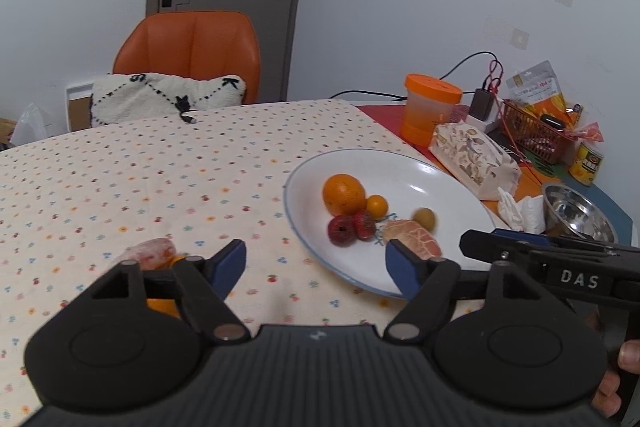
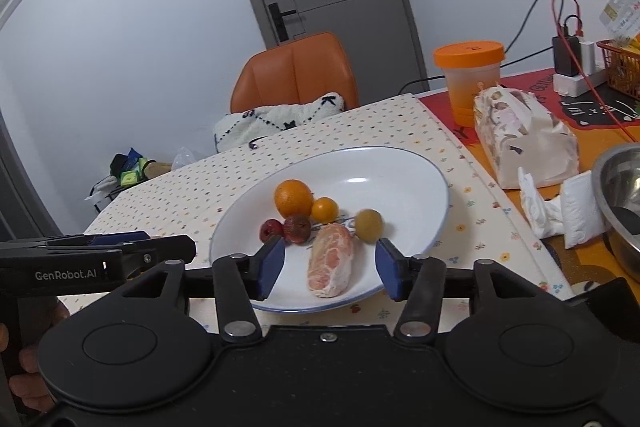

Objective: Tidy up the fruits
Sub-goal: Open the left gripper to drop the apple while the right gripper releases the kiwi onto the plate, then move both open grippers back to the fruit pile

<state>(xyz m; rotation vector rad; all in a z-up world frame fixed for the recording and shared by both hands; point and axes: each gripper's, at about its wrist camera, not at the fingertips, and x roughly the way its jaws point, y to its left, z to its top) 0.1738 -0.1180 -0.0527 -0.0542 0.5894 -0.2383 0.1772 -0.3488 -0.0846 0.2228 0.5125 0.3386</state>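
Hovering level with jaws spread and empty, the right black two-finger gripper [image 2: 330,265] frames one peeled pink pomelo segment [image 2: 331,267] on the round white plate [image 2: 400,167], while the left gripper [image 1: 316,265], equally spread, hangs beside it, a second segment [image 1: 150,253] past its left finger.

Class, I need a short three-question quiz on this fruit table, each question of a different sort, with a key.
1. True or false: the orange lies on the plate.
2. How many red fruits are on the plate?
3. Multiple choice: the pomelo piece on the plate lies (A) between the open fingers of the right tool, (B) in the steel bowl, (C) on the chair.

Key: 1 true; 2 two; 3 A.
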